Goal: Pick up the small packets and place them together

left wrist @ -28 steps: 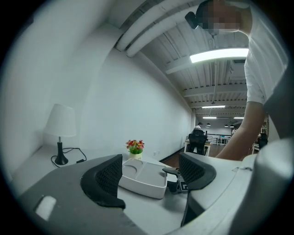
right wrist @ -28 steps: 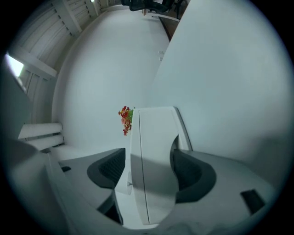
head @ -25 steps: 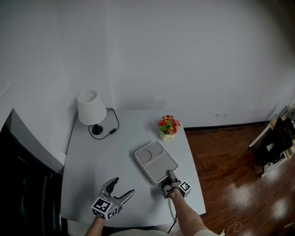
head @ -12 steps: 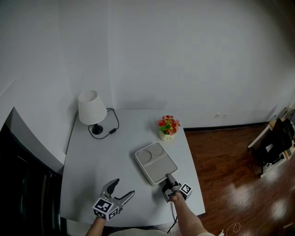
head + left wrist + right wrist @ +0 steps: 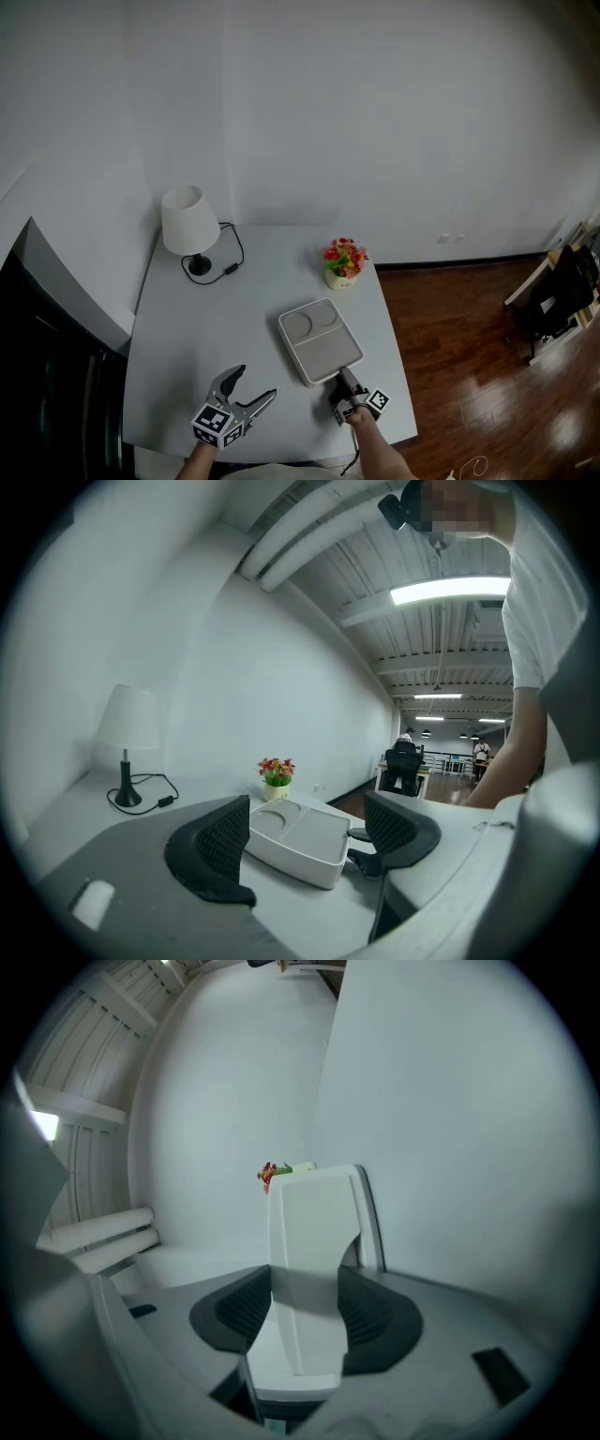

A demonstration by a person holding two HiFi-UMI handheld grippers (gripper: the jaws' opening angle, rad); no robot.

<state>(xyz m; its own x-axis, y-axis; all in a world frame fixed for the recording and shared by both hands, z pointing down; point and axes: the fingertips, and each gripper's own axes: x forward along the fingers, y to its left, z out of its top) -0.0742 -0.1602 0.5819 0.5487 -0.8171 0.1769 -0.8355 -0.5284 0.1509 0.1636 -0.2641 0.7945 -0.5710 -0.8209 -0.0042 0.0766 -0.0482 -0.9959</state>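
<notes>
A white two-compartment tray (image 5: 321,342) lies on the grey table (image 5: 216,309), and nothing shows inside it. My right gripper (image 5: 345,376) is shut on its near right corner. In the right gripper view the tray's wall (image 5: 314,1213) stands between the two pads, which have just been closing onto it. My left gripper (image 5: 253,384) hangs open over the table's front left with nothing between its fingers. The tray (image 5: 300,836) lies beyond the left gripper (image 5: 307,844) in the left gripper view. No small packets show in any view.
A white lamp (image 5: 187,220) with a black cable (image 5: 230,258) stands at the table's back left. A small pot of flowers (image 5: 344,258) sits at the back right, just beyond the tray. Wooden floor (image 5: 469,356) lies to the right of the table.
The right gripper has drawn back toward the table's front edge, and the tray has slid with it. The left gripper has stayed where it was.
</notes>
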